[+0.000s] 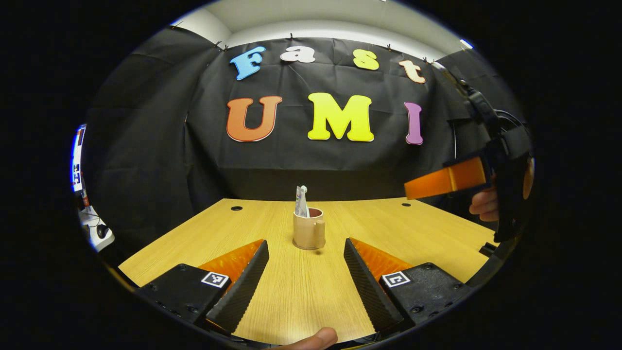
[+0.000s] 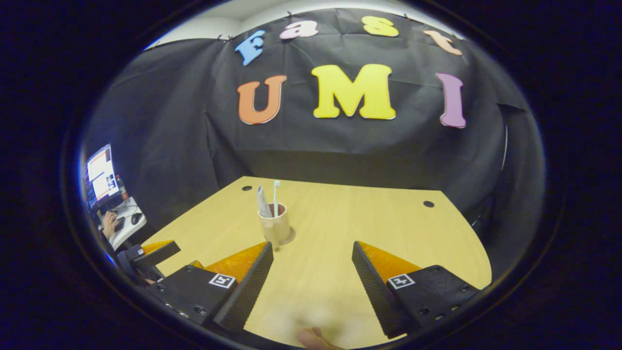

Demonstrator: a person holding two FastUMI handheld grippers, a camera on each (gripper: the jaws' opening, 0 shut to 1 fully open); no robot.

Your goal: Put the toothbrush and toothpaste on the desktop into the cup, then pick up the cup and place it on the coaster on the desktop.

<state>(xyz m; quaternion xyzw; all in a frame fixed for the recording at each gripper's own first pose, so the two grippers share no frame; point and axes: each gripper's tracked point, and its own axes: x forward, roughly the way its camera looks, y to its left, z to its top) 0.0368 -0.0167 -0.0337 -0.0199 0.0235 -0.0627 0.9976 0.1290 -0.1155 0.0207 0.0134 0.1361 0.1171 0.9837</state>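
Observation:
A tan cup stands upright mid-desk, its handle toward me in the left gripper view. A toothpaste tube and a toothbrush stick up out of it. In the right gripper view the cup rests on a round coaster, with the toothbrush and toothpaste tube inside. My left gripper is open, a short way back from the cup. My right gripper is open too, with the cup ahead and to its left. The right gripper hangs raised at the right, held by a hand.
The wooden desk has small round cable holes near its far edge, and black cloth walls close it in. Off the desk's left side stand a monitor and a side table with a keyboard. The left gripper sits low at the left.

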